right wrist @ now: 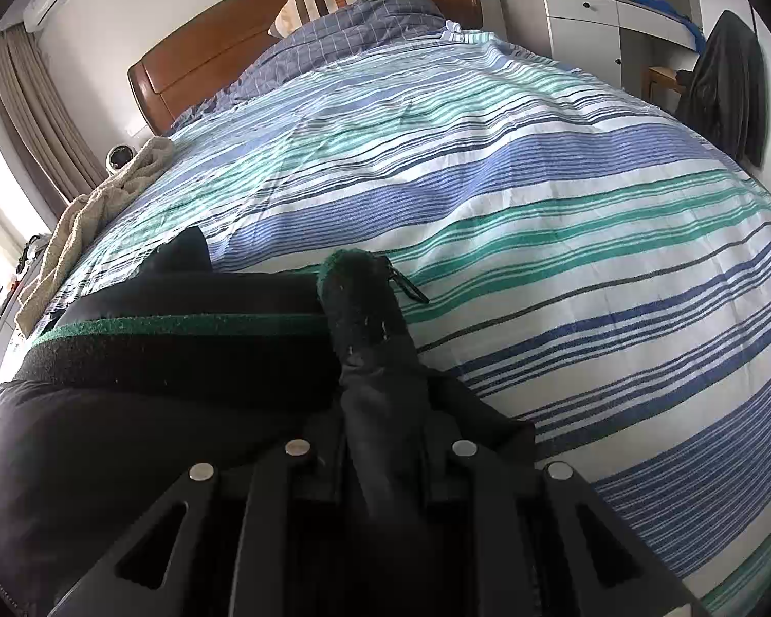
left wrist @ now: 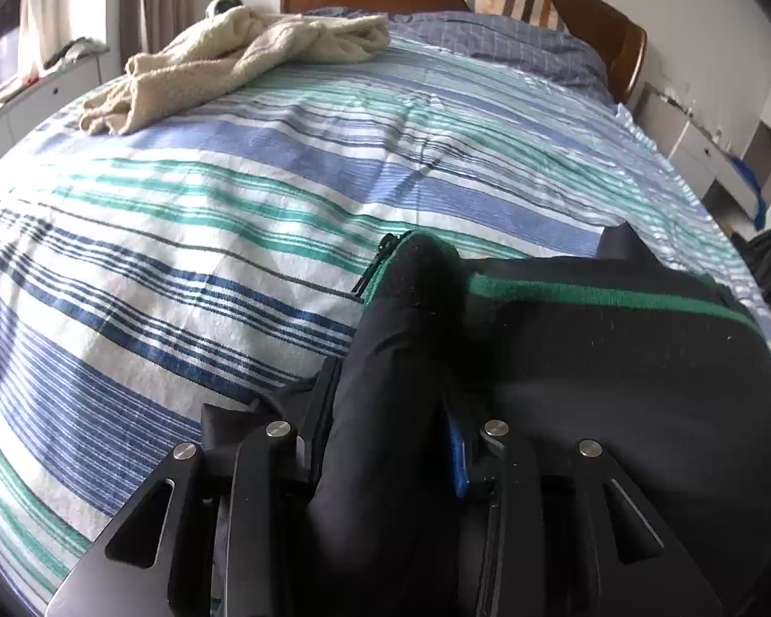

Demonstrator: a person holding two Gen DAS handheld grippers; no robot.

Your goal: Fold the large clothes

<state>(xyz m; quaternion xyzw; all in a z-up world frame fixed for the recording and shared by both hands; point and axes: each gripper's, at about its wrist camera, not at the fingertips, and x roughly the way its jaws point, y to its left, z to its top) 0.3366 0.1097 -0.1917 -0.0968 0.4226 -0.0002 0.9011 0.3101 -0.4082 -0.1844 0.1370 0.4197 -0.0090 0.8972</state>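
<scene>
The bed [left wrist: 231,236], under a striped blue, teal and white cotton cover creased in shallow ridges, fills both views, its wooden headboard [left wrist: 565,5] at twelve o'clock. On it, at five o'clock in the left view and eight o'clock in the right, lies the black jacket [left wrist: 617,370]: a smooth, slightly shiny shell with a fuzzy knit band edged by a green stripe [left wrist: 617,295]. It looks bunched between the two tools, not flat, so I judge the folding barely begun; spreading and all folds remain. A cream fleece garment [left wrist: 221,67], nubbly and crumpled, waits at eleven o'clock near the headboard, untouched. The left tool [left wrist: 385,442] is clamped on a rolled end of the jacket's band, cloth filling the gap between its fingers. The right tool [right wrist: 383,442] is likewise clamped on the opposite end. A small zipper pull [right wrist: 408,285] dangles from that end, just above the bedcover.
</scene>
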